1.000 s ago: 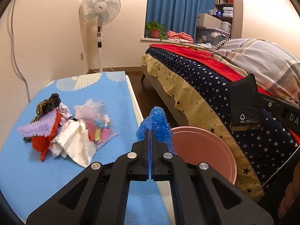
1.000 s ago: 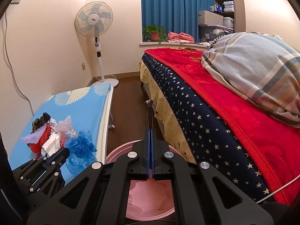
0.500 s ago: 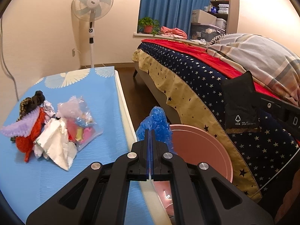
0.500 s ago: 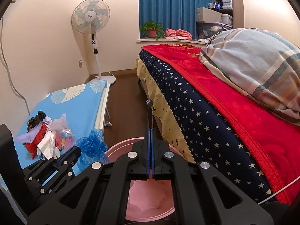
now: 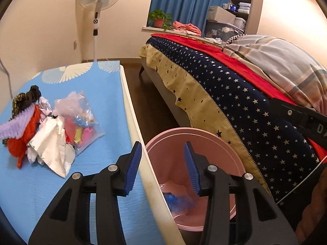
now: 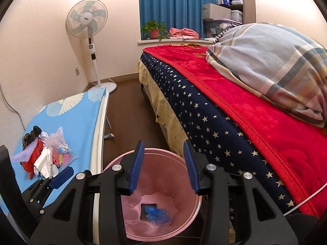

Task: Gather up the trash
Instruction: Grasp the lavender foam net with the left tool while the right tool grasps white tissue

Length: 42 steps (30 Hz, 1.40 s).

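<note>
A pink bin (image 5: 204,143) (image 6: 190,214) stands on the floor between the blue table and the bed. A crumpled blue plastic wrapper (image 5: 177,201) (image 6: 157,214) and a black packet (image 6: 148,209) lie at its bottom. My left gripper (image 5: 162,167) is open and empty over the table edge and bin rim. My right gripper (image 6: 163,165) is open and empty above the bin. A trash pile (image 5: 40,128) (image 6: 40,155) lies on the table: white paper, a clear bag of coloured bits, red, purple and black scraps.
The blue-covered table (image 5: 85,94) has a white edge beside the bin. A bed (image 5: 235,85) with star blanket, red cover and pillow is to the right. A standing fan (image 6: 90,26) is by the far wall. Dark wood floor (image 6: 126,106) runs between.
Both grippers have opened. The blue wrapper left the left gripper and the black packet left the right gripper; both now lie in the bin.
</note>
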Each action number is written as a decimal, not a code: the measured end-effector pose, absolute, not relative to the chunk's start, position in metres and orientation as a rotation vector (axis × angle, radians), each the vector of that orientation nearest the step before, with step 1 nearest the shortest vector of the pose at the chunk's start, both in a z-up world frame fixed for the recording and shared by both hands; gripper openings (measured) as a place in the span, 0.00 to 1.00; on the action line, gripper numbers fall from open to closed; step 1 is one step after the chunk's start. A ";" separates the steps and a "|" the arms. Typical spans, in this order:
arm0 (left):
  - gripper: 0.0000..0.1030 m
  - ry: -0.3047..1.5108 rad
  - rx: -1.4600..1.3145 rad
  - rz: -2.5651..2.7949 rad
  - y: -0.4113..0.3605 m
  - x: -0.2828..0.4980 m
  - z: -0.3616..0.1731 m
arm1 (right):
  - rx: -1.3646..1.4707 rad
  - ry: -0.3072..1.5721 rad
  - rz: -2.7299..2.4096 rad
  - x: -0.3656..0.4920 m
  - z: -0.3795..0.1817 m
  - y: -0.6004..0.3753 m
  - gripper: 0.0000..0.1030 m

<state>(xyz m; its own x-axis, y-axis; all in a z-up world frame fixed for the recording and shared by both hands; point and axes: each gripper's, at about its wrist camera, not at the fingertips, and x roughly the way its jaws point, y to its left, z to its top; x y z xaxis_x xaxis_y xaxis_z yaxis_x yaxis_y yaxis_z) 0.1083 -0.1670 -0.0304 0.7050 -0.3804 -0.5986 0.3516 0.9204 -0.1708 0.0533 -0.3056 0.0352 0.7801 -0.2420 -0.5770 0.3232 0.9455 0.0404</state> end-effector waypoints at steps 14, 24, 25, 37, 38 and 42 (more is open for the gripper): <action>0.25 0.569 -0.063 -0.258 -0.099 0.089 -0.003 | 0.129 0.547 -0.156 0.054 0.041 -0.264 0.34; 0.25 0.513 -0.140 -0.029 -0.028 0.090 0.005 | 0.149 0.524 0.028 0.084 0.029 -0.206 0.18; 0.25 0.510 -0.147 -0.013 -0.023 0.090 0.006 | 0.154 0.526 0.044 0.089 0.026 -0.200 0.18; 0.25 0.506 -0.251 0.182 0.035 0.110 -0.001 | 0.187 0.597 0.217 0.129 -0.014 -0.138 0.19; 0.27 0.510 -0.262 0.188 0.039 0.112 -0.003 | 0.183 0.604 0.227 0.131 -0.016 -0.135 0.19; 0.42 0.526 -0.296 0.203 0.051 0.121 -0.011 | 0.177 0.640 0.260 0.139 -0.027 -0.122 0.23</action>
